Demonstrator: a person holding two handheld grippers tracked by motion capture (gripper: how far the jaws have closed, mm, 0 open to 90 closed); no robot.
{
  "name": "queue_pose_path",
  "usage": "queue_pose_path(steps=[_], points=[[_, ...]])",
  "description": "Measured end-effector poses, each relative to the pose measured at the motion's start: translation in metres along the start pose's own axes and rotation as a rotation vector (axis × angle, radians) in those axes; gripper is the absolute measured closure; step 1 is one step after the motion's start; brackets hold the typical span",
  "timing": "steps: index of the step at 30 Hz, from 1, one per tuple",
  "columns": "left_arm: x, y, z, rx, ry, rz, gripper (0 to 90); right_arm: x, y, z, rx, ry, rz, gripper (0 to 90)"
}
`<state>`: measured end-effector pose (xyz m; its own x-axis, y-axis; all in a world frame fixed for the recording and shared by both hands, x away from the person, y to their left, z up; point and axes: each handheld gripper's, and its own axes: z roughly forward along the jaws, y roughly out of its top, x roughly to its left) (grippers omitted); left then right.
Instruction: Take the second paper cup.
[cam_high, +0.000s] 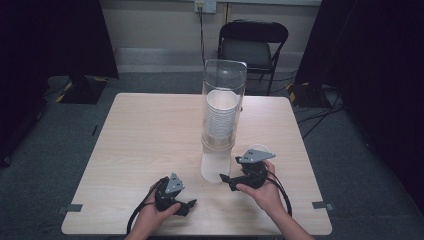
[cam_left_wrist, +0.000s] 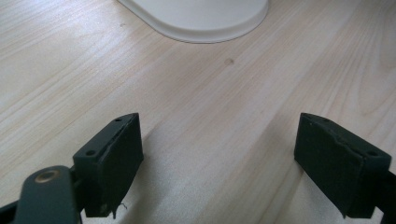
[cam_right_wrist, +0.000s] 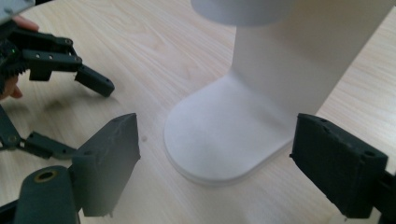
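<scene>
A cup dispenser (cam_high: 223, 115) stands at the middle of the wooden table (cam_high: 145, 140): a clear tube holding a stack of white cups (cam_high: 221, 117) on a white stand. My left gripper (cam_high: 189, 205) rests low near the front edge, left of the stand, its jaws wide apart over bare wood. In the left gripper view (cam_left_wrist: 219, 135) the rim of the stand's base (cam_left_wrist: 201, 23) lies ahead. My right gripper (cam_high: 227, 182) is open just right of the stand. In the right gripper view (cam_right_wrist: 217, 135) its jaws flank the white base (cam_right_wrist: 224, 140), and the left gripper (cam_right_wrist: 70, 70) shows farther off.
A black folding chair (cam_high: 252, 45) stands behind the table, with cables on the floor to its right. Dark curtains hang on both sides. A white round rim (cam_high: 263, 148) peeks out behind my right gripper. Tape marks sit at the front corners (cam_high: 322, 205).
</scene>
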<state>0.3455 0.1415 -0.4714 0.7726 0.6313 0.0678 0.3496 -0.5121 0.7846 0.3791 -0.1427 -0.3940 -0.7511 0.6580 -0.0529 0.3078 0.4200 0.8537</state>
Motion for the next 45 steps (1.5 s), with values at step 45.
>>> queue_pose_path(steps=[45], points=[[0.0, 0.0, 0.0, -0.001, 0.001, -0.004, 14.3, 0.0, 0.04, 0.035, -0.249, -0.091, 0.014, 34.8]])
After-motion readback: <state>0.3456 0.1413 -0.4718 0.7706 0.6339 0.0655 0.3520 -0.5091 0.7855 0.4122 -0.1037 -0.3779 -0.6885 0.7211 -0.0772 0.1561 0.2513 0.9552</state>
